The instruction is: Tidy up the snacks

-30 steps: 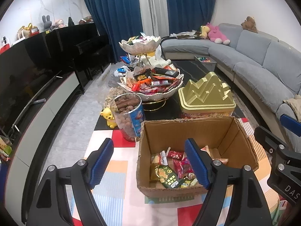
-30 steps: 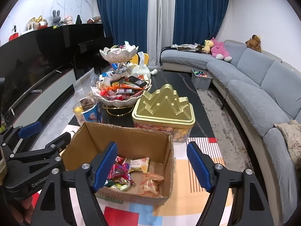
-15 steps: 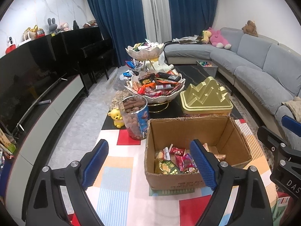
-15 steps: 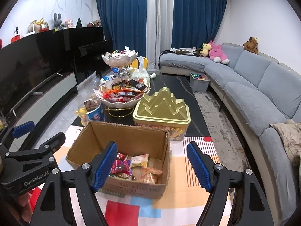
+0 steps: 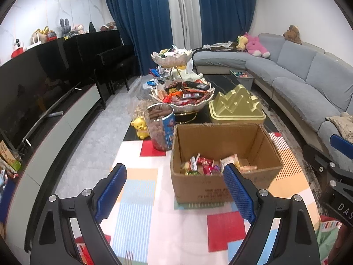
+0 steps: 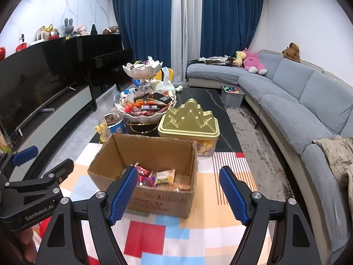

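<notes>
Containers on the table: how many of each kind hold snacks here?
Cardboard box: 1
Gold-lidded tin: 1
Clear jar with blue label: 1
Scalloped bowls on the tiered stand: 2
Total: 5

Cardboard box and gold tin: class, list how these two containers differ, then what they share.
The cardboard box is open-topped, showing loose snack packets; the gold tin is closed under a peaked lid. The cardboard box is plain brown and straight-sided; the gold tin is shiny and moulded. Both sit on the table.
</notes>
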